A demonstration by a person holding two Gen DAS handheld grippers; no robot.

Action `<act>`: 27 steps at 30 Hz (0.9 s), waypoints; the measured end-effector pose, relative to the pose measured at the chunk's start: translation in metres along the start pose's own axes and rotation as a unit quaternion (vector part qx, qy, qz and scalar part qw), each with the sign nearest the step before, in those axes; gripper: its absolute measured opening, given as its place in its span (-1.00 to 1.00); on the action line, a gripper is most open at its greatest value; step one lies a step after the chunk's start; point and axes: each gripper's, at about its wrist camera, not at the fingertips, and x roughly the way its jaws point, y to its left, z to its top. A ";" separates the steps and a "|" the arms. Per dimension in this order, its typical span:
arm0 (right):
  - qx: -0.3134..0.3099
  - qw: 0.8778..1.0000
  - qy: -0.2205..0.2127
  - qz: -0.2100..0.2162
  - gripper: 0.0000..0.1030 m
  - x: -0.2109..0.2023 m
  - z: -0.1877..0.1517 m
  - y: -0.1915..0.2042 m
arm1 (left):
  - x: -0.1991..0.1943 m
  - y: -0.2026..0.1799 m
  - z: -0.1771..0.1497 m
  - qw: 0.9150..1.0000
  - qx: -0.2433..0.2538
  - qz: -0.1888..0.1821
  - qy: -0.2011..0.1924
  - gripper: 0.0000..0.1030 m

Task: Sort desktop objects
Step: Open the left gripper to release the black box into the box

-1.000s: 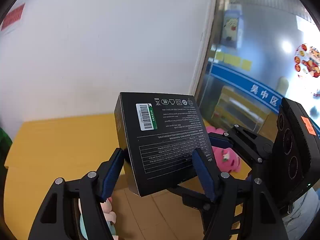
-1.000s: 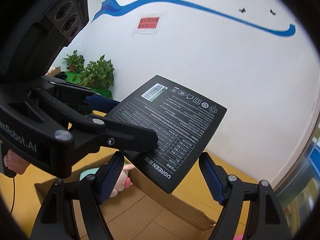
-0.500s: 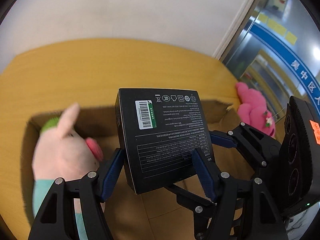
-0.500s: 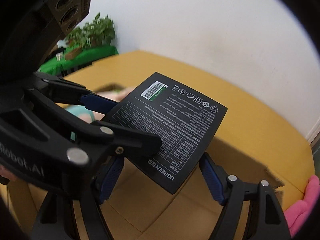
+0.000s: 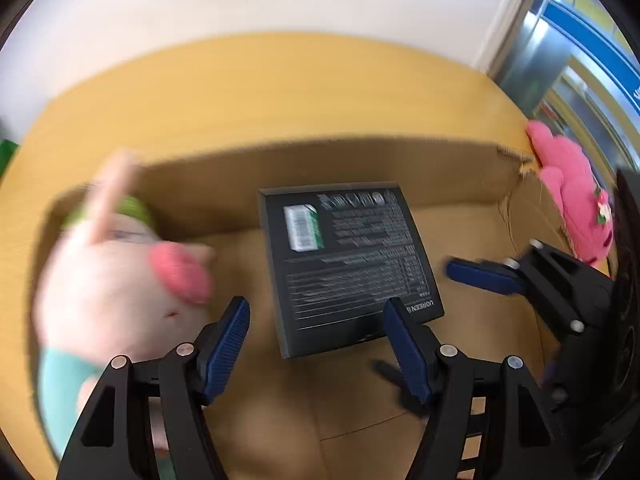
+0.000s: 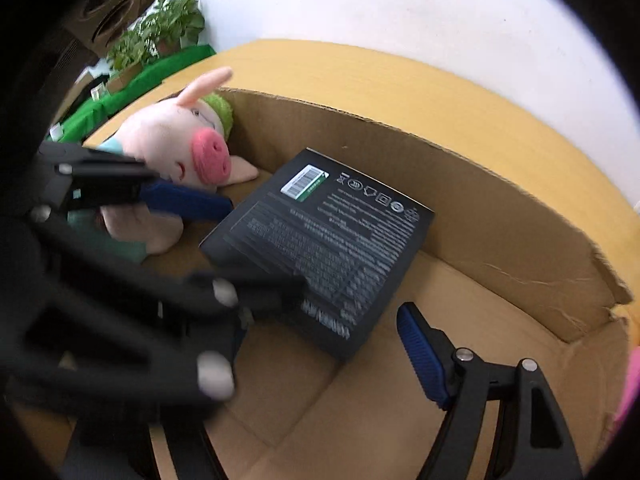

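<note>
Both grippers (image 5: 316, 344) (image 6: 324, 356), jaws spread, flanked the black box (image 5: 348, 264) inside the carton (image 6: 500, 200); a careless retreat risked snagging it.

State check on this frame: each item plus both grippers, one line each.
black box: lying in the carton, label side up, not gripped
cardboard carton: open, one corner torn
pig plush: in the carton, beside the box
pink plush: outside the carton, by the torn corner
left gripper: open, nothing held
right gripper: open, nothing held
</note>
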 end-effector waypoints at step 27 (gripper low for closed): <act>0.152 0.970 -0.134 -0.136 0.62 -0.166 -0.140 0.084 | -0.172 -0.007 -0.216 0.955 0.005 0.136 -0.265 0.82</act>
